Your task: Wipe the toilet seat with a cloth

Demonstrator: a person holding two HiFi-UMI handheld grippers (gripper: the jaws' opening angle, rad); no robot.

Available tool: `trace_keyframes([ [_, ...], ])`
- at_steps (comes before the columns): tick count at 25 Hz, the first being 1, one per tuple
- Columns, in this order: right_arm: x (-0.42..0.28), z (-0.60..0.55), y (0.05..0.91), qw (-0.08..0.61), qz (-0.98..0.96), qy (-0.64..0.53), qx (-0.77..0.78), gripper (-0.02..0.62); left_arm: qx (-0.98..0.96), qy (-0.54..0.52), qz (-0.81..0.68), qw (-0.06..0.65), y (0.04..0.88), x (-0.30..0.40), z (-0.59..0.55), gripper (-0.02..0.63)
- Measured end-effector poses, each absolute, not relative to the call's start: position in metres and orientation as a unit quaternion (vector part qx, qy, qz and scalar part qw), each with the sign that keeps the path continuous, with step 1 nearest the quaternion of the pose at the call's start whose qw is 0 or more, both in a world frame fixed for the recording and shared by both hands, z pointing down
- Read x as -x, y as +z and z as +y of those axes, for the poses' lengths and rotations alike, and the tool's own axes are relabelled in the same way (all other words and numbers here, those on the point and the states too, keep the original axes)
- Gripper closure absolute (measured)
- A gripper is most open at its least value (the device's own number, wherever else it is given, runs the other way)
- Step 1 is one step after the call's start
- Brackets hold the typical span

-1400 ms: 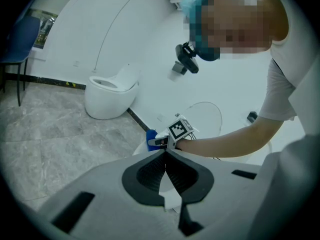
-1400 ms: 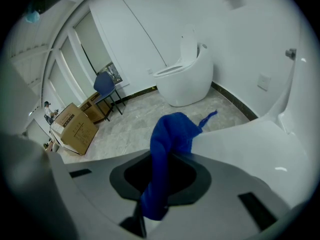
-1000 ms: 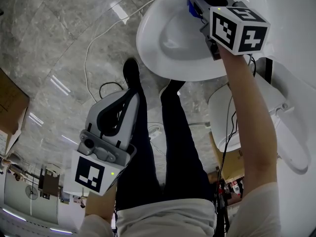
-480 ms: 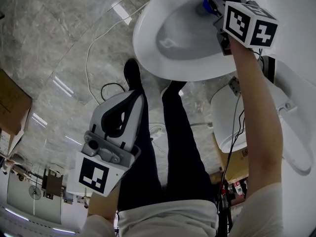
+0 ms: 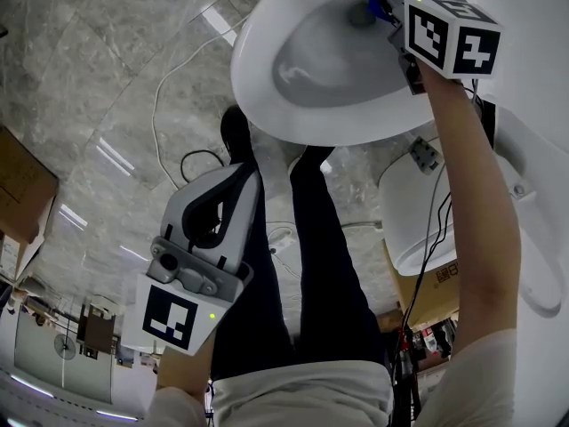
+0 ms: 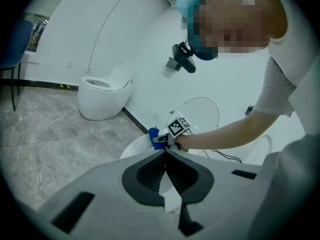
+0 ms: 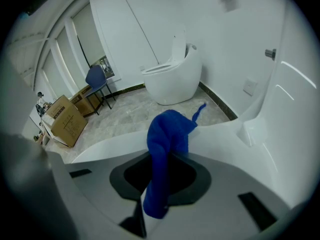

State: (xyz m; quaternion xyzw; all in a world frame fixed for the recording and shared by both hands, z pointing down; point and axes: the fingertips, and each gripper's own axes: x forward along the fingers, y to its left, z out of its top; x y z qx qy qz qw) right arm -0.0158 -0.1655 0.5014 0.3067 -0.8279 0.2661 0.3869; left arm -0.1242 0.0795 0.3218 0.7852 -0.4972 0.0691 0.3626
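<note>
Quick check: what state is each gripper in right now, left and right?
Left gripper: closed, holding nothing.
Right gripper: closed on the blue cloth.

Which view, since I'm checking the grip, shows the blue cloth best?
The right gripper view: the crumpled blue fabric cloth fills its middle, clamped between the fingers of the right gripper. The head view shows only a blue sliver; the left gripper view, a distant patch.

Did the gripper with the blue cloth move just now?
Yes. The right gripper, holding the cloth, slid rightward along the toilet seat in the head view.
</note>
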Motion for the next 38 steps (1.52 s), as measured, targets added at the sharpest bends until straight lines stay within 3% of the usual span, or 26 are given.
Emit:
trace_keyframes([
  [38, -0.114, -0.175, 0.508, 0.394, -0.776, 0.302, -0.388, 0.542, -0.816, 0.091, -0.456, 0.345, 0.312, 0.045, 0.068, 0.601],
])
